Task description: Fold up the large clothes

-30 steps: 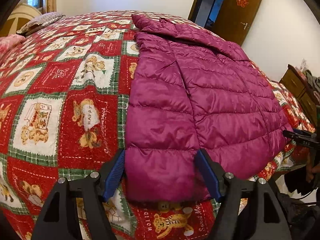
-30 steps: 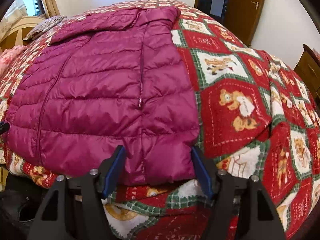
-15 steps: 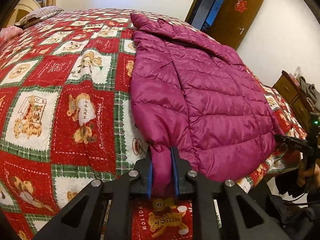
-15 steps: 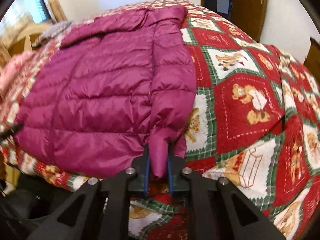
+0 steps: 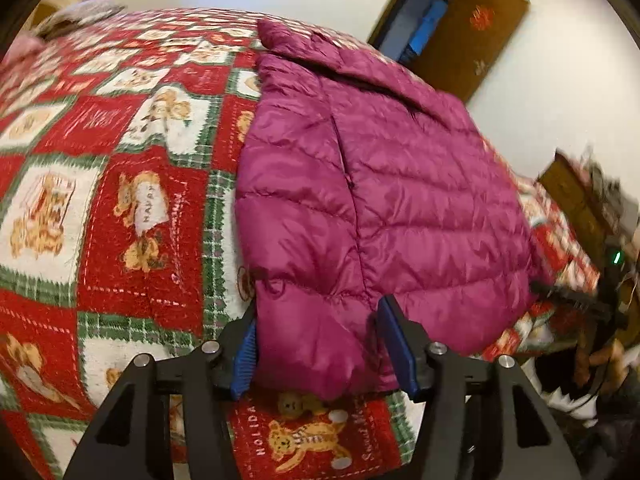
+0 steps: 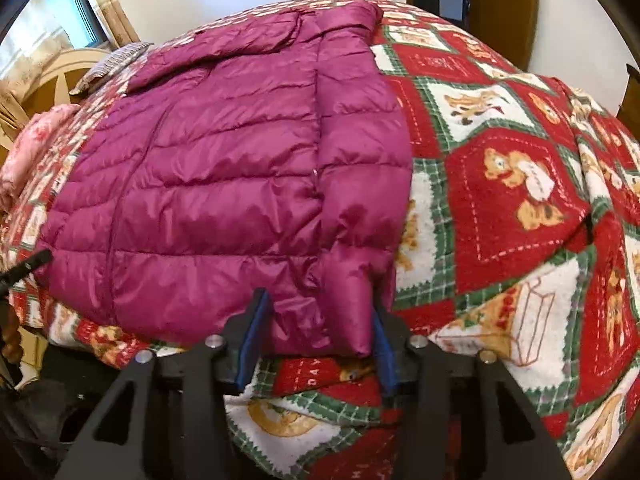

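A magenta quilted puffer jacket (image 5: 380,200) lies flat on the bed, collar at the far end and hem at the near edge. My left gripper (image 5: 320,350) stands at the hem's left corner. Its jaws are opening, and the puffy corner sits between the blue pads without being pinched. In the right wrist view the same jacket (image 6: 240,180) fills the left half. My right gripper (image 6: 316,340) is at the hem's right corner. Its jaws are opening too, with the hem loose between them.
A red, green and white teddy-bear quilt (image 5: 100,200) covers the bed (image 6: 520,200). Pillows (image 6: 108,64) and a headboard lie far left, a brown door (image 5: 472,40) stands beyond the bed, and a wooden dresser (image 5: 576,200) is at the right. The bed's edge drops off just under both grippers.
Both grippers stood open around the hem, then shut and pinched it into a narrow fold. Now their jaws have parted and the hem has puffed back out between the pads.
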A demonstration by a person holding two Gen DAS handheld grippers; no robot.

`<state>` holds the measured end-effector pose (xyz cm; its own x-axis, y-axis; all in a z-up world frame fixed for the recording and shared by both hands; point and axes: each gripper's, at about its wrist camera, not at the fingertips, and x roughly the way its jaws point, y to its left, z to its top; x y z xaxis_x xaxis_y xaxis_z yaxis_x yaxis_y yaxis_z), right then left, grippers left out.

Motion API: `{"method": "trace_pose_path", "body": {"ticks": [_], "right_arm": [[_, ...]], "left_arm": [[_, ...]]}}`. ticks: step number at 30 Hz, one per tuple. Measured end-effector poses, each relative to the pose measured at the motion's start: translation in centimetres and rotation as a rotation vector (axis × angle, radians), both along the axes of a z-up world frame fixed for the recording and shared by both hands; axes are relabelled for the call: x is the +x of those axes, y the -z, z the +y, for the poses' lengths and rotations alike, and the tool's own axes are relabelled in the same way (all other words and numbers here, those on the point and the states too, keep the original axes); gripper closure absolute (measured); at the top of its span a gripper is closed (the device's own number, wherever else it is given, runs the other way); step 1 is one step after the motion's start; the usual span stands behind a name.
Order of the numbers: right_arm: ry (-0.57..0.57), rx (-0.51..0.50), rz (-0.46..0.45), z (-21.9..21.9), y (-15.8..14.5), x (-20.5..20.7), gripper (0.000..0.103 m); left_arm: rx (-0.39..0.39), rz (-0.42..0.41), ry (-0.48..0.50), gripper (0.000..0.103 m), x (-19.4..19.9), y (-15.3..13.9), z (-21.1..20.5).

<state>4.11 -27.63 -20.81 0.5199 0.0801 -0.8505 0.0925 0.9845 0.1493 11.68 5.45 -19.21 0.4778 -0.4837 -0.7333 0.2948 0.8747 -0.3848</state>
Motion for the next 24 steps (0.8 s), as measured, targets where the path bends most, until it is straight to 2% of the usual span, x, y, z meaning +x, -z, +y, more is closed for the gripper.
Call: {"method": "trace_pose_path", "body": {"ticks": [1,3,5,7,10,14,19,24], "right_arm": [[0.009,-0.007,0.002,-0.2,0.1,0.0,0.082],[0.026,0.021,0.000,-1.1,0.0,-0.1,0.087],[0.039,0.078,-0.017,-2.0,-0.5,-0.5,0.090],[0.039,0.097,-0.033,-2.2,-1.1,-0.8,0.091],[0.025,0.112,-0.072,-2.1,-2.5,-1.5,0.092],[0.004,0.125,-0.132,-1.9,-4.7,-2.4,0.093],[-0.005,0.178,-0.200,-2.2,-7.0,-3.6,0.093],[-0.018,0.180,-0.292,-2.0,-10.0,-5.3,0.093]], "left_arm": [[-0.030,0.003,-0.016,0.052,0.0,0.0,0.4],[-0.054,0.008,-0.047,0.088,0.1,0.2,1.1],[-0.097,0.028,-0.055,0.092,0.3,0.5,1.5],[-0.152,0.029,-0.065,0.096,0.2,0.3,1.9],[-0.179,-0.002,-0.058,0.098,-0.1,-0.9,1.8],[-0.260,-0.067,-0.038,0.098,-0.8,-3.9,2.4],[-0.313,-0.130,-0.025,0.098,-1.7,-6.6,3.0],[-0.364,-0.185,0.002,0.098,-3.0,-9.8,2.8]]}}
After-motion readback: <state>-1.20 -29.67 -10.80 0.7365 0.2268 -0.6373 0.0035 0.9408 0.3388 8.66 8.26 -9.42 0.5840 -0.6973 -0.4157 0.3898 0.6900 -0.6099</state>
